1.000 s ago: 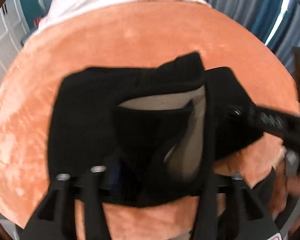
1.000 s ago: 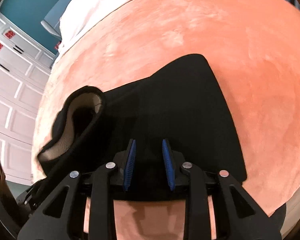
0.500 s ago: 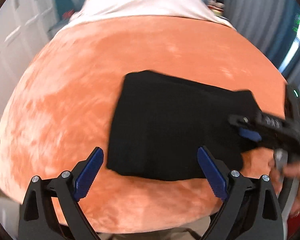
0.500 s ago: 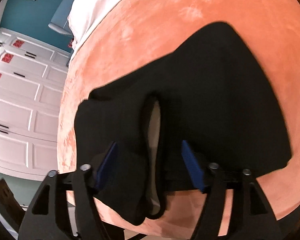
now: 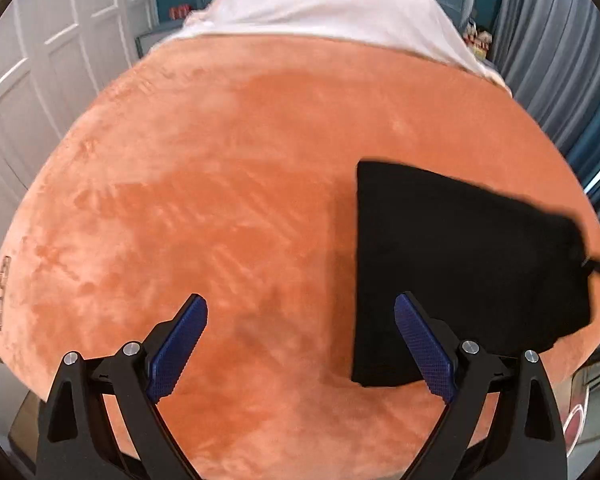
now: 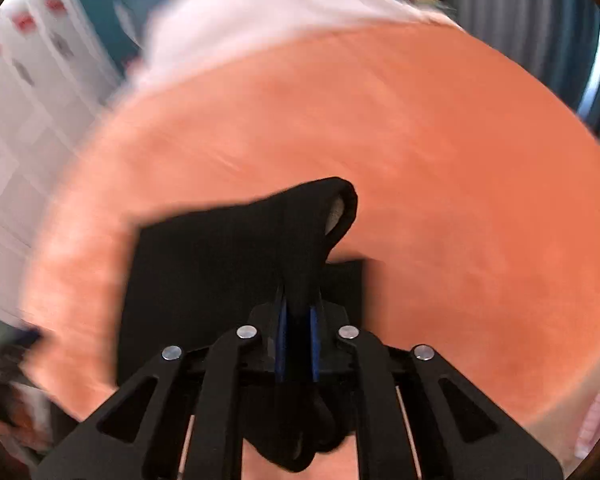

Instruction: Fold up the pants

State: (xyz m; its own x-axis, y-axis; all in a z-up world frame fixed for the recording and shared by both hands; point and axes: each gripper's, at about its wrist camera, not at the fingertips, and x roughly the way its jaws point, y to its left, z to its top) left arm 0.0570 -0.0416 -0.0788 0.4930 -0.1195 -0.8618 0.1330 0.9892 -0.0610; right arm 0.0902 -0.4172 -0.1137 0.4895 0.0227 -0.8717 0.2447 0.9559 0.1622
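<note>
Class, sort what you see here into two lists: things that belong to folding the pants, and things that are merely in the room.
Part of the job:
- black pants
- right gripper, clamped on a bunched part of the pants
- left gripper, open, holding nothing
- orange blanket they lie on

Just there:
- white sheet
- white cupboard doors
- grey curtains

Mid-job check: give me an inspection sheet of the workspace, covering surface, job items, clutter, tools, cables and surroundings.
Surface: orange plush blanket over a bed, white bedding at the far end.
Job's things: black pants, folded into a block, one edge lifted.
Clutter: nothing seen on the blanket.
Tools: left tool open, over bare blanket beside the pants; right tool has just been closing and pinches a fold of the pants.
Cables: nothing seen.
Surroundings: white cabinet doors, grey curtains, teal wall.
</note>
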